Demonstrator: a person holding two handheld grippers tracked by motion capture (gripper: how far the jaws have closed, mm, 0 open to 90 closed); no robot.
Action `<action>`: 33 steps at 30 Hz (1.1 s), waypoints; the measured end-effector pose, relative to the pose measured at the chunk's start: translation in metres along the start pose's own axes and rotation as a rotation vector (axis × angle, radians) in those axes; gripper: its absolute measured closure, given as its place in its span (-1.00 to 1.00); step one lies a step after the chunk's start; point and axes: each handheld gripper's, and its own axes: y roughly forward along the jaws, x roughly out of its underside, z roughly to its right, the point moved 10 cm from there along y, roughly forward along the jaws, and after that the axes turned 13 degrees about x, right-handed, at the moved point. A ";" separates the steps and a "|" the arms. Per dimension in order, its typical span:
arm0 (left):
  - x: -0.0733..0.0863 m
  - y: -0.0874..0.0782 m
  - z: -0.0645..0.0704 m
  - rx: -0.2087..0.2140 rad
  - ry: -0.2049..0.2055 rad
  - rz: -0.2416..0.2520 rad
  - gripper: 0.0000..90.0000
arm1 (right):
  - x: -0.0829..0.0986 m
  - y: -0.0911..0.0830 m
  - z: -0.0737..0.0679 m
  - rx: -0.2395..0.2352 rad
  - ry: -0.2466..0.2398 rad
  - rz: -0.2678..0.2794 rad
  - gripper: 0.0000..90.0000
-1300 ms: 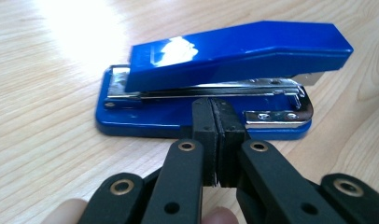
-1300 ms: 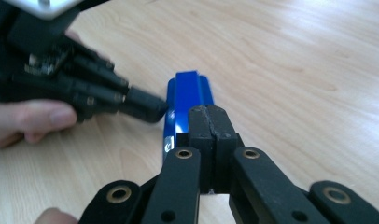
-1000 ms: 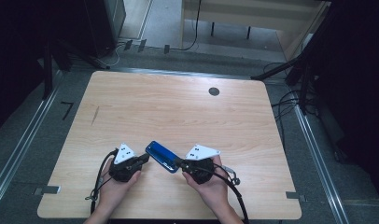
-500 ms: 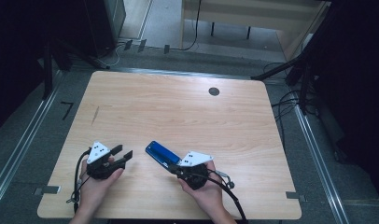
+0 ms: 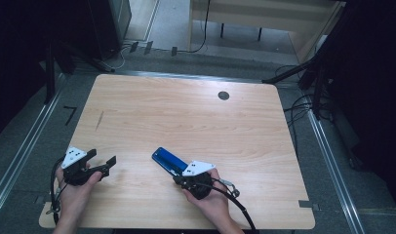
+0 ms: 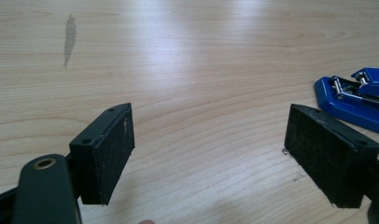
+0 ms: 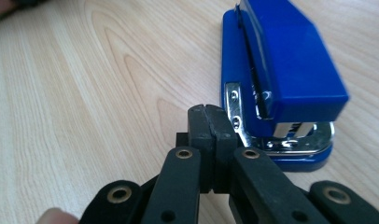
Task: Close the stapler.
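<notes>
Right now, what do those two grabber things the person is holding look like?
Both are black. The left gripper and the right gripper each carry a pale grey three-cornered plate with small dark dots on top, and a black cable trails from each. The jaws are flat black blocks with rough pads, joined by black links with brass-coloured rivets. No sleeves are in view.

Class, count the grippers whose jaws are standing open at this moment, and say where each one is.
1. The left gripper is open near the table's front-left edge; the right gripper is shut beside the blue stapler.
</notes>
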 end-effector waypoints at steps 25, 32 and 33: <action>0.003 0.002 -0.003 0.008 -0.008 -0.005 -0.65 | 0.002 0.011 0.009 0.033 -0.018 -0.035 1.00; 0.003 0.003 -0.002 0.010 -0.004 -0.007 -0.65 | 0.002 0.011 0.015 0.046 -0.012 -0.032 1.00; 0.003 0.003 -0.002 0.011 -0.003 -0.007 -0.64 | 0.002 0.011 0.017 0.047 -0.010 -0.032 1.00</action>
